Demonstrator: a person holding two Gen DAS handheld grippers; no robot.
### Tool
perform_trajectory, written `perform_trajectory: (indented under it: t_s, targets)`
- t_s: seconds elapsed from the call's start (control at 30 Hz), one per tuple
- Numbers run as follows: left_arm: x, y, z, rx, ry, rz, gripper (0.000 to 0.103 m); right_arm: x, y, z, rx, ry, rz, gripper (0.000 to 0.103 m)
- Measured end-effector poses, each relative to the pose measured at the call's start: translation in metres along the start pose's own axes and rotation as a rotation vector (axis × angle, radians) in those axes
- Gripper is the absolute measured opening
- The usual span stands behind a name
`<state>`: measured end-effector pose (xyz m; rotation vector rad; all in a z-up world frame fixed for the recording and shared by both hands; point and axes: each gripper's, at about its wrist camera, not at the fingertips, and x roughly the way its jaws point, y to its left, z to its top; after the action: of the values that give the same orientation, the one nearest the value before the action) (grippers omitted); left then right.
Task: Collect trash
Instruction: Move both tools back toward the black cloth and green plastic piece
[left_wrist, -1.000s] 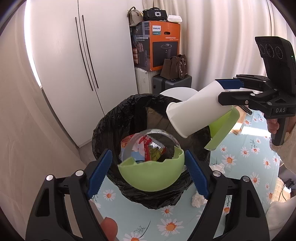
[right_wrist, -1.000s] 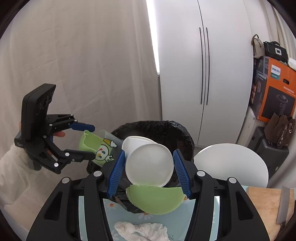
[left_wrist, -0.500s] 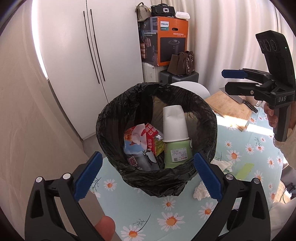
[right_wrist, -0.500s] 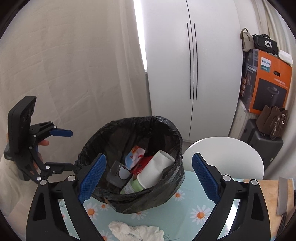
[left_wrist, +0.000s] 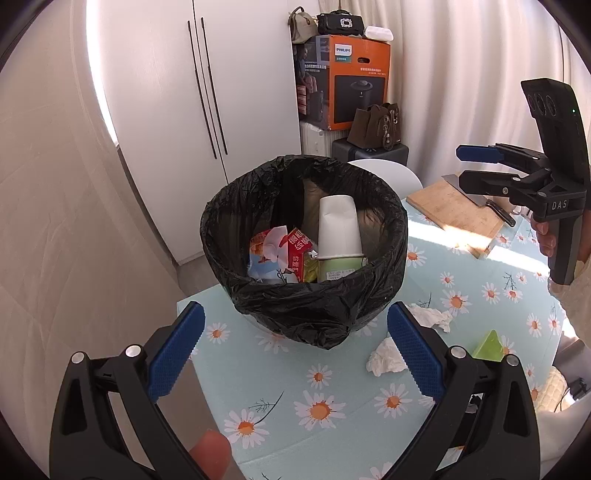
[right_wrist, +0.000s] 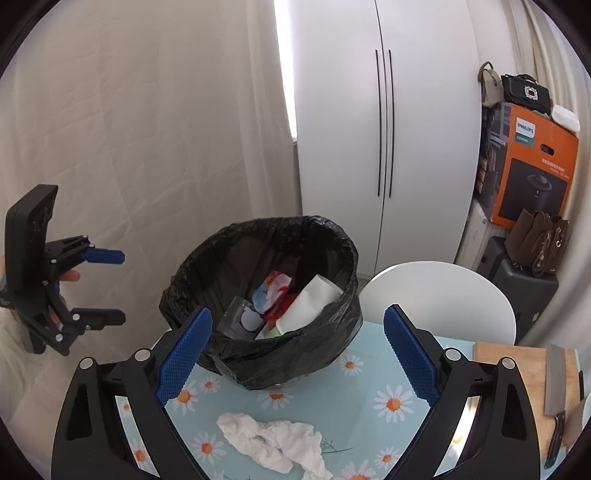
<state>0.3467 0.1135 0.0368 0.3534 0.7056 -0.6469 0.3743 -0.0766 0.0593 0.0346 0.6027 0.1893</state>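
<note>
1. Both grippers are empty. Left gripper (left_wrist: 295, 347) has its jaws spread wide; right gripper (right_wrist: 297, 350) likewise.
2. Bin (left_wrist: 306, 295) with a black liner stands on the daisy table (left_wrist: 332, 413), ahead of both grippers. Inside it: a white cup (left_wrist: 339, 230) upside down on a green cup (left_wrist: 340, 267), plus wrappers (left_wrist: 284, 254).
3. Trash not yet collected, all on the table on the near side of the bin:
   - Long tissue (right_wrist: 275, 443): in the right wrist view it lies directly below the right gripper, between its fingers and a bit nearer the camera.
   - Two tissue wads (left_wrist: 386, 358) and (left_wrist: 432, 317), just beside the bin base, by the left gripper's right finger (left_wrist: 413, 354).
   - Green shard (left_wrist: 489, 347), further right, apart from the wads.
4. Key relation: the long tissue is nearest the right gripper, so I'd pick it up with the right. Move needed is mostly downward and slightly back.
5. Tissue's long axis runs roughly left-to-right across the right view, sloping toward the lower right, so nearly parallel to the jaw opening line. I'd guess a wrist roll or a pinch at the bunched middle would work better than closing along its length.
6. The wads have no clear axis, so any approach angle should do. The left gripper is the nearer one for those.
7. Shard: tip points up-left in the left view; whether it lies flat is unclear.
8. Risk: the tissue is soft and may drag or tear.
</note>
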Motion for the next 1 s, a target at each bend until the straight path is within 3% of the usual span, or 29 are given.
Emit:
perform_trajectory:
  t_s: [0.2,0.7,1.0]
  targets:
    - [-0.019,-0.021,-0.018,-0.019,0.019,0.034,0.097,-0.01,0.004,-0.015,-0.034,0.04,-0.015,0.09]
    - [-0.051,-0.077,-0.057,-0.078,0.037,0.1,0.097,-0.044,0.016,-0.047,-0.116,0.069,0.076,0.091]
    - [-0.052,-0.119,-0.084,-0.128,0.07,0.098,0.097,-0.062,0.013,-0.075,-0.16,0.096,0.125,0.091]
